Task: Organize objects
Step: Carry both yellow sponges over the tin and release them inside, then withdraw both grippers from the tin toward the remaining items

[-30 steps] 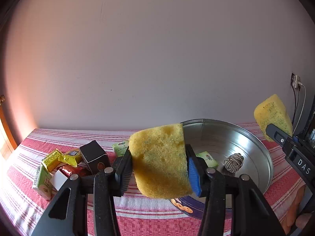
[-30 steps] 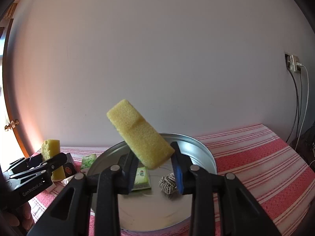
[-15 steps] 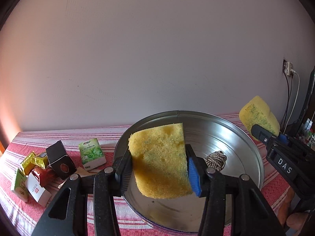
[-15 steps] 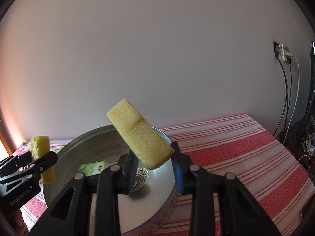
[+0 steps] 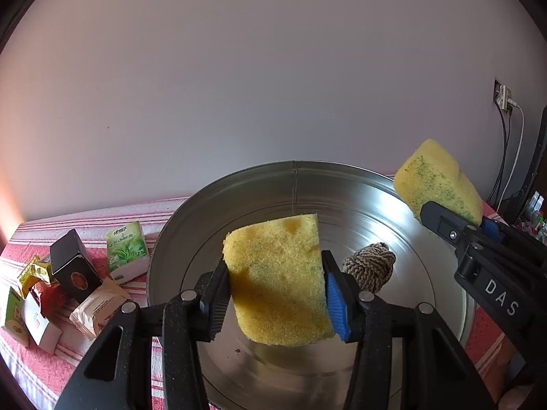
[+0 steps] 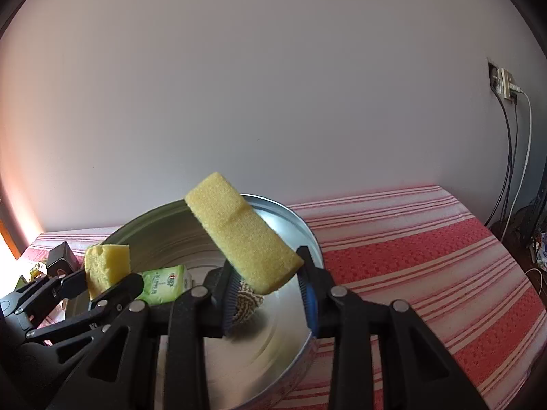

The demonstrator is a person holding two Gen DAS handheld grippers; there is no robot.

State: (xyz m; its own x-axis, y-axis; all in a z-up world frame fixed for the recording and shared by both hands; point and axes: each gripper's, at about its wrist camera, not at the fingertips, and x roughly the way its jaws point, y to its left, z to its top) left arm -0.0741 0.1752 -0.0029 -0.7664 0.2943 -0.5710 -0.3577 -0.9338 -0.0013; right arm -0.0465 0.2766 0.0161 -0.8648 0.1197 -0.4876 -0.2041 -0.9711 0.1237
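Plain pale wall [image 6: 273, 85]; red striped tablecloth [image 6: 427, 256]; wall socket [image 6: 504, 83].

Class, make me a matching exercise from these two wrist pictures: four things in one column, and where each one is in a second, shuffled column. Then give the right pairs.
Things
1. Ball of twine
2. Speckled sponge
3. Black box
4. Plain yellow sponge

Places
A. Clamped in the right claw, held over the metal pan
B. Lying on the bottom of the pan
C. Standing on the striped cloth, left of the pan
D. Clamped in the left claw, held over the pan

Pairs: 1-B, 2-D, 3-C, 4-A
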